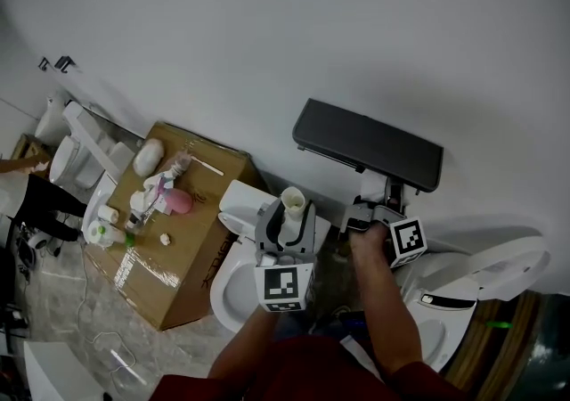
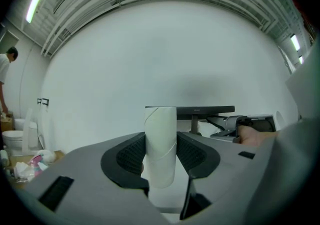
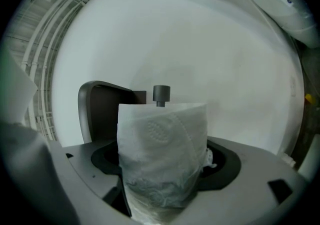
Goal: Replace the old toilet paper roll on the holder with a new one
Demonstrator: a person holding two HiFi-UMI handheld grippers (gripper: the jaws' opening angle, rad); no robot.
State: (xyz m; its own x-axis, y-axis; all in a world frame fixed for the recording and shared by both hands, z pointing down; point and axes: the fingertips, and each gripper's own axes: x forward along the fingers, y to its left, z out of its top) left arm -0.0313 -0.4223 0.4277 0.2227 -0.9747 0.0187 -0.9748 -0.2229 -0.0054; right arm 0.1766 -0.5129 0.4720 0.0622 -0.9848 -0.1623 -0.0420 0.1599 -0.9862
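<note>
An empty cardboard tube (image 2: 160, 144) stands upright between the pads of my left gripper (image 2: 160, 156), which is shut on it. In the head view that gripper (image 1: 289, 219) and its tube (image 1: 293, 202) are left of the dark holder shelf (image 1: 370, 145). My right gripper (image 3: 162, 166) is shut on a full white toilet paper roll (image 3: 162, 151). The holder's dark spindle tip (image 3: 161, 92) shows just above and behind the roll, with the shelf (image 3: 102, 109) to the left. In the head view the right gripper (image 1: 376, 201) is directly below the shelf. The shelf (image 2: 200, 110) also shows in the left gripper view.
A cardboard box (image 1: 191, 239) with small toiletries on top stands at the left. One white toilet (image 1: 233, 276) sits below the left gripper and another (image 1: 468, 288) at the right. A person (image 2: 7, 61) stands far off at the left. A plain white wall is behind the holder.
</note>
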